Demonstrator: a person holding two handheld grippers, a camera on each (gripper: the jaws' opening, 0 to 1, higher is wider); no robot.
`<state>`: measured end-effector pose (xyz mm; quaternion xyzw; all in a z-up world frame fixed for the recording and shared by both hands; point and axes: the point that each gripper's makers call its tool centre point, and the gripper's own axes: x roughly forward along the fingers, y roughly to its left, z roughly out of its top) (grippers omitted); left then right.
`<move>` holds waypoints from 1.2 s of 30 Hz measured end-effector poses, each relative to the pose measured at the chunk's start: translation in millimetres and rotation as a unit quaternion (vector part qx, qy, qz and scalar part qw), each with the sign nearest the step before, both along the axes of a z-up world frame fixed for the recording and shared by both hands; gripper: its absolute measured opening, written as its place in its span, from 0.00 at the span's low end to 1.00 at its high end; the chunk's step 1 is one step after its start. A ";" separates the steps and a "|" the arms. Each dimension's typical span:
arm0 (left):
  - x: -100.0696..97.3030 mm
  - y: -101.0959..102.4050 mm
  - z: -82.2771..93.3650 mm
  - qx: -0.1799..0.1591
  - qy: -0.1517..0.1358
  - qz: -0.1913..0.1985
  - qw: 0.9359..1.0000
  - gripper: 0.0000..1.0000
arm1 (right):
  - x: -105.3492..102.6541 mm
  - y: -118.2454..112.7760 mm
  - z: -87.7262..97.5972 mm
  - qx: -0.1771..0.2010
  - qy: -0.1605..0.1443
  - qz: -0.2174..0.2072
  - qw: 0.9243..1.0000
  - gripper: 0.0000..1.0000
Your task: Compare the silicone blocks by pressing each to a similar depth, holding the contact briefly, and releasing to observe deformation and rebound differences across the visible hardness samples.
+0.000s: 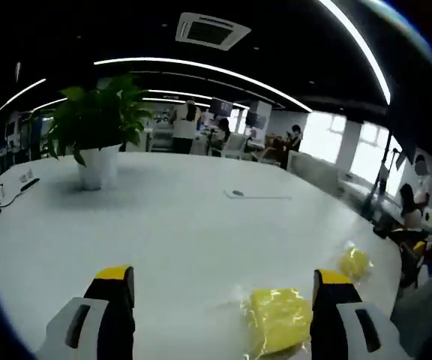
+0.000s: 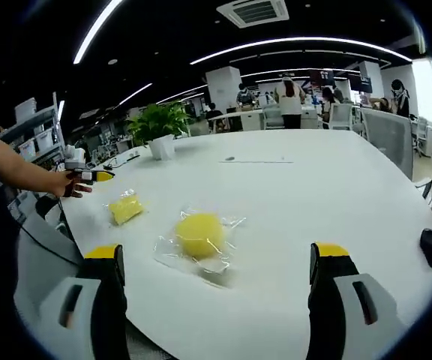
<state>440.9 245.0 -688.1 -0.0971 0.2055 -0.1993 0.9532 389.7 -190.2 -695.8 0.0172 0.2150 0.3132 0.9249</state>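
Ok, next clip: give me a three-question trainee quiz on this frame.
1. True or false: the right tongs are pressing a yellow block.
2. How many yellow blocks lie on the table in the right gripper view? A) one B) two C) four
3. Fill in: each block sits in clear ____.

Key: 1 false, the tongs are open and short of the block. 2 B, the second block lies nearer the plant. 3 plastic wrap.

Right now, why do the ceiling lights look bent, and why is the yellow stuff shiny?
Left gripper view: the fisheye lens bows the light strips into arcs, and the windows are glared white. Right gripper view: the strips bow too, and clear wrap around the yellow block catches the light.
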 end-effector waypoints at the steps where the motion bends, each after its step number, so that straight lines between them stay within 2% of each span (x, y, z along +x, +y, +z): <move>1: -7.8 -2.6 3.8 0.016 -0.009 -0.013 1.000 1.00 | 0.6 0.6 1.1 -0.004 -0.002 0.003 1.000 0.96; 2: -14.9 -2.5 6.6 0.035 -0.018 -0.019 0.999 1.00 | 1.3 0.9 1.5 -0.005 -0.002 0.004 1.000 0.96; 5: -44.9 -4.3 16.9 0.030 -0.021 -0.013 0.999 1.00 | 2.9 2.8 4.7 -0.004 -0.005 0.009 1.000 0.96; 7: -57.9 -3.3 17.4 0.038 -0.019 -0.010 0.999 1.00 | 3.0 5.1 5.0 -0.005 -0.003 0.015 1.000 0.96; 9: -74.4 3.1 12.5 0.077 -0.014 -0.009 0.997 1.00 | 2.5 7.5 4.9 -0.005 0.002 0.019 1.000 0.96; 11: -84.9 2.6 14.6 0.061 -0.017 -0.003 0.998 1.00 | 2.2 8.4 6.2 -0.009 -0.003 0.024 1.000 0.96; 13: -93.4 -1.7 18.1 0.023 -0.015 0.000 1.000 1.00 | 1.2 7.5 7.6 -0.001 -0.003 0.019 1.000 0.96; 15: -97.6 3.5 16.9 0.041 -0.020 0.007 0.999 1.00 | -2.4 7.0 6.6 -0.001 -0.002 0.019 1.000 0.96; 17: -100.8 2.6 17.3 0.047 -0.021 0.004 0.999 1.00 | -4.5 4.3 3.6 -0.015 -0.002 0.020 1.000 0.96; 21: -102.1 -1.0 19.6 0.047 -0.020 0.000 0.999 1.00 | -3.6 -1.7 4.8 -0.009 -0.002 0.010 1.000 0.96; 27: -90.0 -10.5 28.5 0.039 -0.020 -0.010 0.999 1.00 | -4.0 -2.6 5.6 -0.001 0.000 0.002 1.000 0.96; 30: -82.6 -22.1 33.3 0.011 -0.011 -0.016 1.000 1.00 | -5.1 -1.7 5.2 0.002 0.001 0.001 1.000 0.96; 32: -79.0 -27.3 35.1 0.011 -0.011 -0.022 1.000 1.00 | -5.9 -0.6 4.1 0.000 0.003 0.003 1.000 0.96; 36: -70.9 -59.8 47.7 -0.002 -0.018 -0.074 0.997 1.00 | -6.9 0.9 5.7 0.000 0.000 0.003 1.000 0.96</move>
